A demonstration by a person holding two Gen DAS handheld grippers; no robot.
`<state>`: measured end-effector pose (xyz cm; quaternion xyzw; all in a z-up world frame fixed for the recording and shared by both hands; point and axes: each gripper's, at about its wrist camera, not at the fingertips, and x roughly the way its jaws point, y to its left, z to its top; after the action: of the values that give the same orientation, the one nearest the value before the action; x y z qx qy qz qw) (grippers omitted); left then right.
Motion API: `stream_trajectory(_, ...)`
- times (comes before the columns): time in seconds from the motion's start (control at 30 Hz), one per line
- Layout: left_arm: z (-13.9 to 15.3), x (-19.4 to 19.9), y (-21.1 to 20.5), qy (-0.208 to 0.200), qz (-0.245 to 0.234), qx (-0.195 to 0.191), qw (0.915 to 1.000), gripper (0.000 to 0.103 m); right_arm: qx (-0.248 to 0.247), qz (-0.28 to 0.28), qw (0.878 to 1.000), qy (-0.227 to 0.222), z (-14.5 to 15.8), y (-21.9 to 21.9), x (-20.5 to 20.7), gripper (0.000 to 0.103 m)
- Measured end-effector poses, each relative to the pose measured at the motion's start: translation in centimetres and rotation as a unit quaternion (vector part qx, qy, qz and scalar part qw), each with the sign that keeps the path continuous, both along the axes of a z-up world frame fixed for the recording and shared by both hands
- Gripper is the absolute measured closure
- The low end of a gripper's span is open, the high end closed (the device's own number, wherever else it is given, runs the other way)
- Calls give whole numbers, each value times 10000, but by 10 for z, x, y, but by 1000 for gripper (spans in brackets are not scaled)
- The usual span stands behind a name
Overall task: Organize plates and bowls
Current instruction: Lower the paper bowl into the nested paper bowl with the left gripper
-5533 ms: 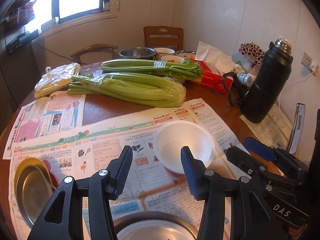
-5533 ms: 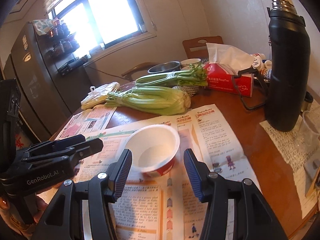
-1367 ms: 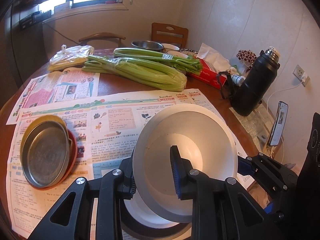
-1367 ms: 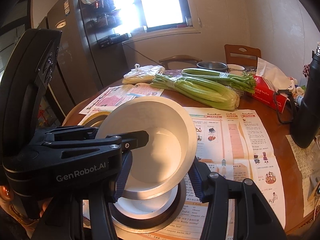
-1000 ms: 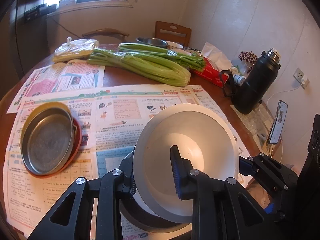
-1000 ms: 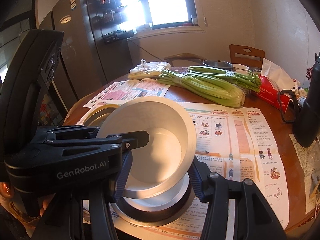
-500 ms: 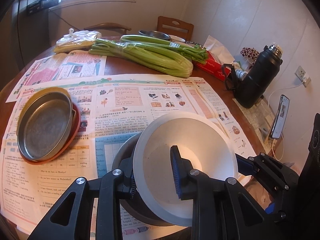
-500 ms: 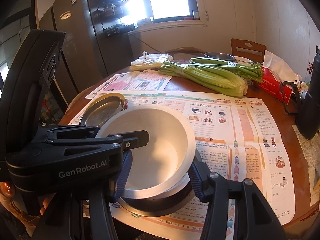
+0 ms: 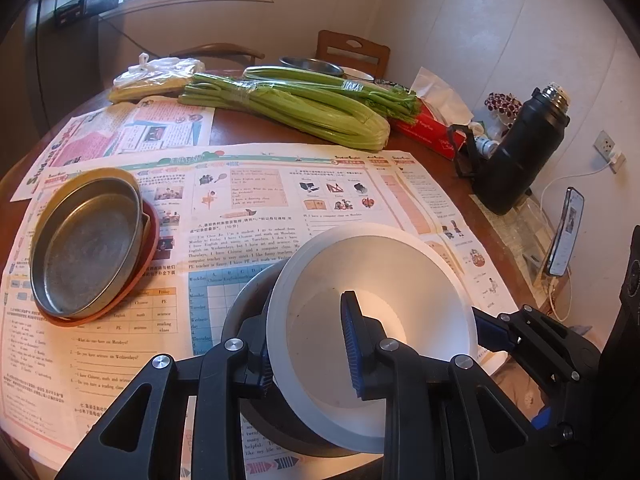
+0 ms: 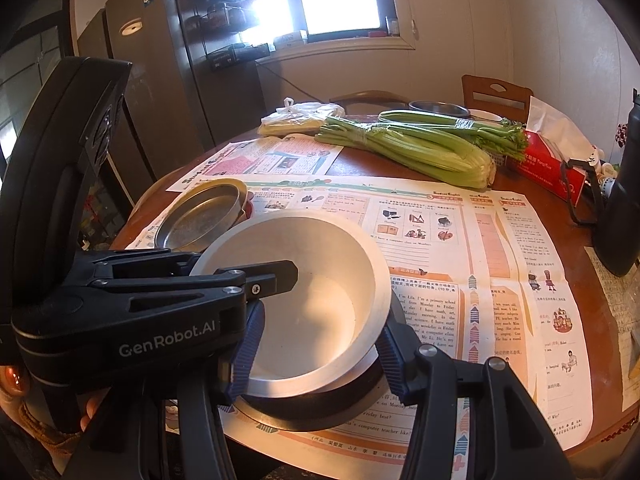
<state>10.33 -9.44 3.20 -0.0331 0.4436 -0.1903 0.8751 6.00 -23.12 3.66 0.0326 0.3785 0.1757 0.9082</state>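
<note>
Gripping the white bowl (image 9: 372, 312) by its rim, my left tongs (image 9: 308, 344) have one finger inside and one outside, the bowl tilted just above the dark bowl (image 10: 312, 400) on the newspaper-covered surface (image 10: 500, 280); my right tongs (image 10: 320, 344) stand wide around both, touching neither that I can tell, with stacked metal plates (image 9: 86, 248) left of the dark bowl

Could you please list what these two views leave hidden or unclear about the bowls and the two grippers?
- Dark bowl: its inside is covered by the white bowl in both views.
- Right gripper: the white bowl fills the gap; contact of its fingers cannot be told.
- Left gripper: its outer finger is hidden behind the bowl wall.
- Stacked metal plates: the count is unclear.
</note>
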Motion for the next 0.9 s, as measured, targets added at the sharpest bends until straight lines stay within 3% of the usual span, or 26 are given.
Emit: stream_trajectory(0.9, -15, 5, -5, -99, 158, 314, 9993, 73, -120, 91, 9998, 144, -21, 5, 10, 48)
